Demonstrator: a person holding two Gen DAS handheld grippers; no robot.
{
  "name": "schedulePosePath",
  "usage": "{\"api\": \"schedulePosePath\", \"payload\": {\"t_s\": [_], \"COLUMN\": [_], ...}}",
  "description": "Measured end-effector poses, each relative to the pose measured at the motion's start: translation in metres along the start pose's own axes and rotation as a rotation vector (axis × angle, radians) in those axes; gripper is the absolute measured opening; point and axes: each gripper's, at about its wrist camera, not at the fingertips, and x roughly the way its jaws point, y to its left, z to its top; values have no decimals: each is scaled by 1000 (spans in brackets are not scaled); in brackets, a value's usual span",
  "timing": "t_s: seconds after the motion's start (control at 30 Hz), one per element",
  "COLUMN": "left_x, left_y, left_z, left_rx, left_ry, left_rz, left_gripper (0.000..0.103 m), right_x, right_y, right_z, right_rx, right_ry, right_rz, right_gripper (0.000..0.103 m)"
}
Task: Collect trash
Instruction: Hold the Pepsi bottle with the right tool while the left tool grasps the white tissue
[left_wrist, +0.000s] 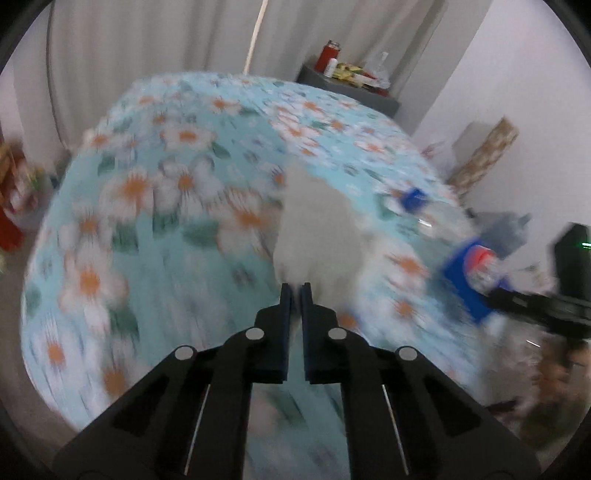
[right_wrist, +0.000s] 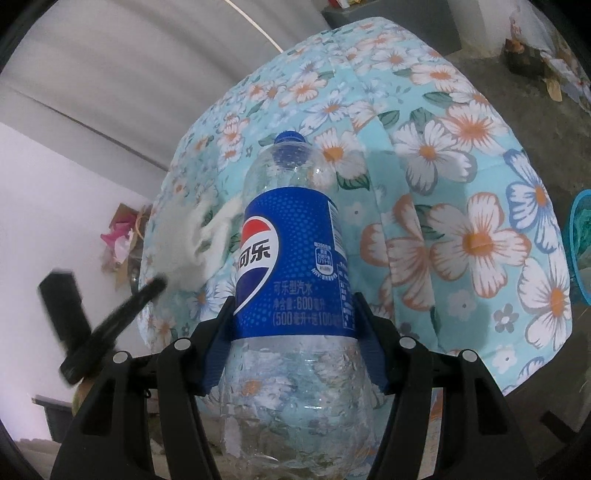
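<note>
My left gripper (left_wrist: 295, 290) is shut on a crumpled white tissue (left_wrist: 317, 229) and holds it above a bed with a floral blue sheet (left_wrist: 166, 192); the view is blurred. My right gripper (right_wrist: 293, 317) is shut on an empty clear Pepsi bottle (right_wrist: 291, 258) with a blue label and blue cap. The bottle also shows at the right of the left wrist view (left_wrist: 469, 262), held by the right gripper (left_wrist: 495, 295). In the right wrist view the left gripper (right_wrist: 159, 284) and the tissue (right_wrist: 199, 236) appear at the left.
A grey side table (left_wrist: 347, 86) with a red flask and clutter stands behind the bed. A patterned roll (left_wrist: 484, 155) leans on the right wall. A blue basket (right_wrist: 578, 243) sits at the right edge on a dark floor. Curtains hang behind.
</note>
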Motion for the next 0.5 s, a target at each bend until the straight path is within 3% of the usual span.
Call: {"api": "schedulePosePath", "payload": {"t_s": [0.17,0.2,0.23,0.27,0.4,0.5], "left_x": [-6,-6,-5,-6,-11,-14], "left_y": [7,10,14,18,28,23], "left_z": [-40,-46,-49,-50,-39,-27], "left_rx": [-91,-109,-129,-153,-208,-169], "left_ry": [126,128,123,105,34,-14], "left_rz": [-172,-187,-174,-165,-167,-123], "left_gripper": [5,18,33,37,45,49], "right_x": [3,4,5,7,6,3], "right_y": [-3,-3,-3,-2,2,5], "right_z": [0,1,1,2,5,7], "right_rx": [10,11,13,13,-2,-10], "right_ry": [12,15,20,23,24,12], "right_rz": [13,14,13,12,-2,5], "right_gripper": [60,60,60,60,60,61]}}
